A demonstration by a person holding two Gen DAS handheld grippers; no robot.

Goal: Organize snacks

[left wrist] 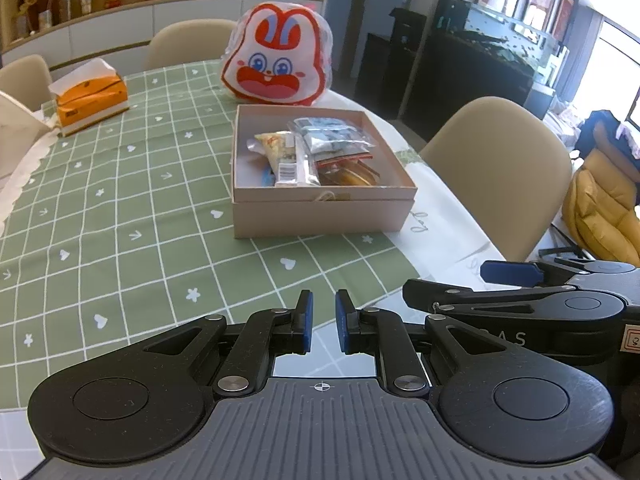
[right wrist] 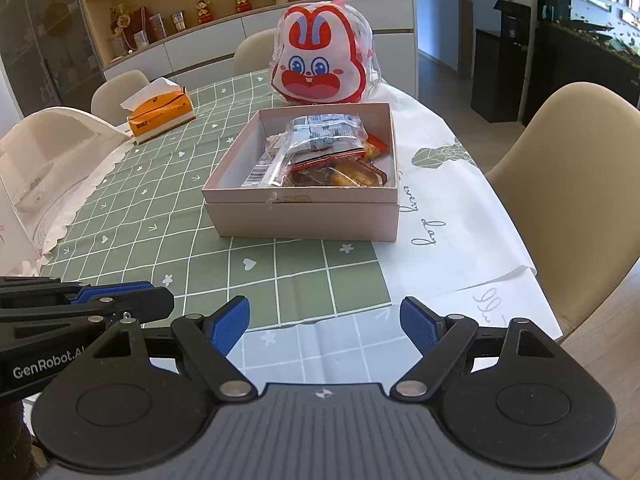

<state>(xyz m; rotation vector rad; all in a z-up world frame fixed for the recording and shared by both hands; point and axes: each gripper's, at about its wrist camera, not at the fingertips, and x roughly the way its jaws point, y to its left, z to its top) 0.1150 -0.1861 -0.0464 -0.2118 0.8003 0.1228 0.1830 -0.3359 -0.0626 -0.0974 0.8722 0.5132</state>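
Reading "GenRobot.AI" on left tool [right wrist: 120, 292]; tablecloth [right wrist: 424, 216] says "every day".

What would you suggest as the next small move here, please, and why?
Probably bring the right gripper forward toward the rabbit bag behind the box. Its jaws stand open and empty, the left gripper is nearly shut on nothing, and several snacks already lie in the box, with none loose on the table.
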